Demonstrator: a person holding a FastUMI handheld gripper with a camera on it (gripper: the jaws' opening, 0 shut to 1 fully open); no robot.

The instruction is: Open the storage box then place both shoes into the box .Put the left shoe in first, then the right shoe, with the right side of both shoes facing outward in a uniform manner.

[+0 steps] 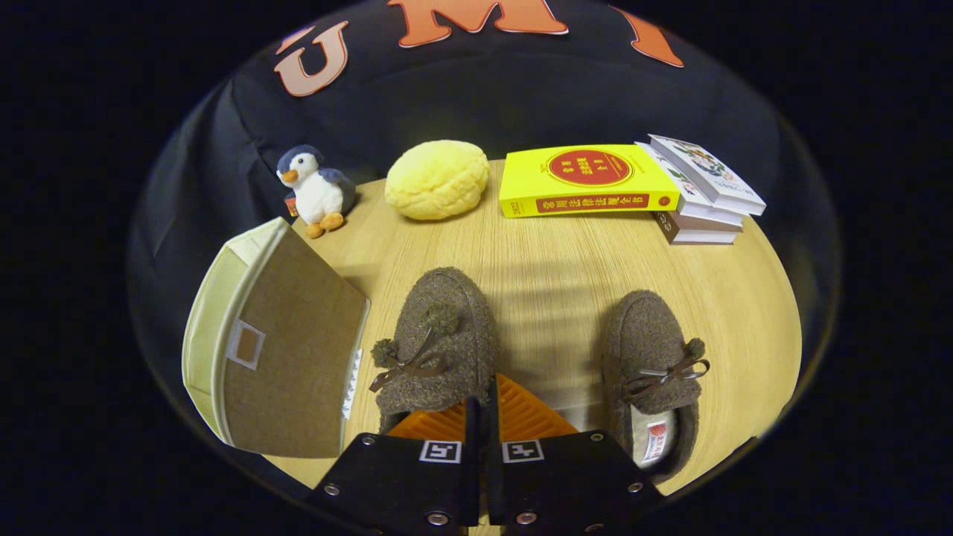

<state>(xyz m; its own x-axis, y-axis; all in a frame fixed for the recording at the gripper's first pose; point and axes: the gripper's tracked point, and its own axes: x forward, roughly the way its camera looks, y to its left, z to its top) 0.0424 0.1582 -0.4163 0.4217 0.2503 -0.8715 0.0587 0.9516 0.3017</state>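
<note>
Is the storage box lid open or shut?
Shut: the storage box has its brown lid flat against the front edge. Both shoes sit outside on the table; gripper fingers together.

You have two brown fuzzy shoes on the wooden table (566,260): the left shoe (439,335) and the right shoe (651,365), one pair. One storage box (287,350), lid shut. One plush penguin (316,186). One yellow bun-shaped cushion (437,179). Books: one yellow book (584,181) lying alone, plus a stack of books (700,195) beside it, four at best count, so five in all. One gripper (485,394), its two fingers closed together.
</note>
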